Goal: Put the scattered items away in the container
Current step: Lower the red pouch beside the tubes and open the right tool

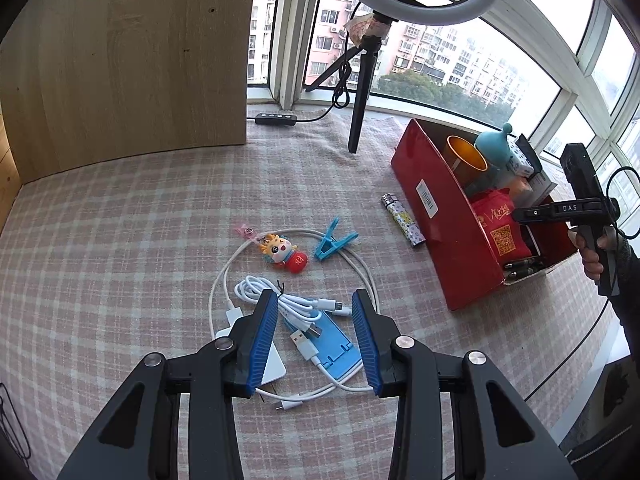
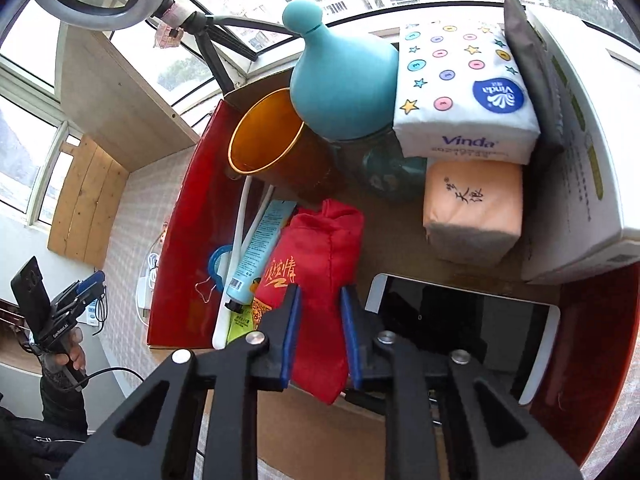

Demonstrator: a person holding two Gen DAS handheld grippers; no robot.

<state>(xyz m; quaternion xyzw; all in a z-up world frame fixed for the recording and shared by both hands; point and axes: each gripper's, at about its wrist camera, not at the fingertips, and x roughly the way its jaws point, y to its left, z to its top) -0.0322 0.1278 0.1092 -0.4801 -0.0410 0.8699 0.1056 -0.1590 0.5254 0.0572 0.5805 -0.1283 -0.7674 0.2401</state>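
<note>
My left gripper [image 1: 316, 304] is open above a bundled white USB cable [image 1: 292, 304] lying on a blue phone stand [image 1: 332, 344], with a white power bank [image 1: 272, 364] and a looped white cable [image 1: 360, 268] around them. A dragon keychain [image 1: 282, 252], a blue clip [image 1: 334, 240] and a patterned lighter [image 1: 402, 220] lie farther off. The red box [image 1: 440, 220] stands at the right. My right gripper [image 2: 320, 300] is over the box, its blue pads on both sides of a red pouch [image 2: 320, 256]; the jaws look shut on it.
The box [image 2: 180, 240] holds an orange cup [image 2: 268, 136], a teal bottle [image 2: 344, 76], Vinda tissues [image 2: 464, 96], a peach tissue pack [image 2: 472, 208], a phone [image 2: 460, 320], a tube [image 2: 256, 252] and a white carton [image 2: 588, 140]. A ring-light tripod [image 1: 362, 92] and wooden panel [image 1: 128, 60] stand behind.
</note>
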